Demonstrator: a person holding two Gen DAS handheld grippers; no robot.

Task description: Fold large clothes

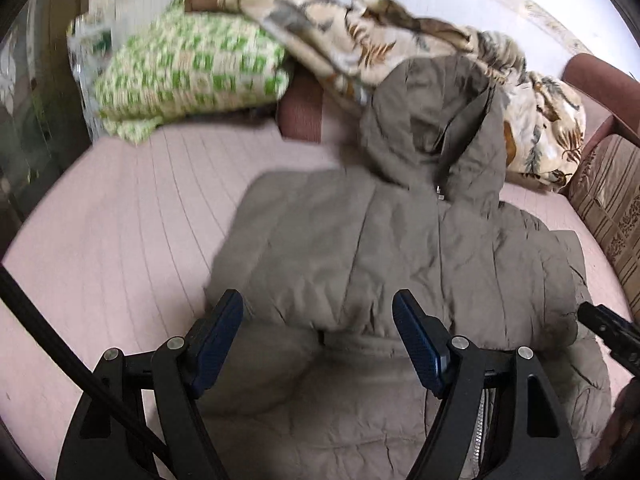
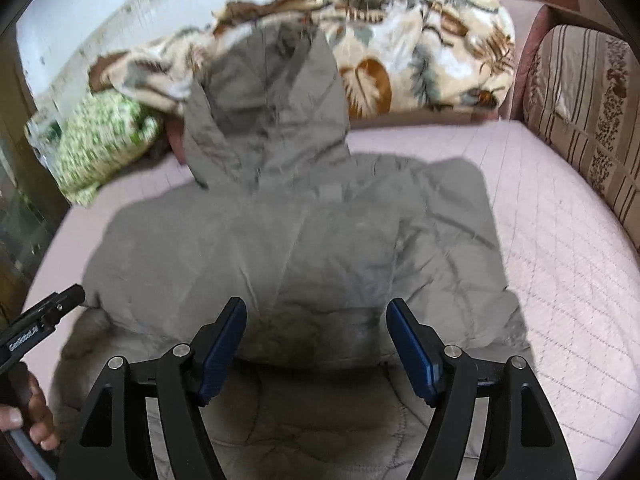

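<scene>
Two grippers are hovering over a grey hooded puffer jacket [image 2: 304, 248] that is lying on the pink quilted bed cover [image 2: 560, 240], its hood [image 2: 264, 112] pointing away toward a leaf-print blanket [image 2: 420, 52] and a green-checked pillow [image 1: 192, 68]. Both the left gripper [image 1: 318, 320] and the right gripper [image 2: 316, 326] are standing with jaws spread wide, pinching nothing, each poised just above the near folded edge of the jacket. The lining and a zipper [image 1: 480, 420] are showing below that edge, so the bottom part seems turned up already. Trouble is likely coming from the padding: puffy layers are springing back, so a shallow pinch may be catching only the top layer and leaving the fold lopsided. The hood is also resting against the blanket and may be snagging it.
</scene>
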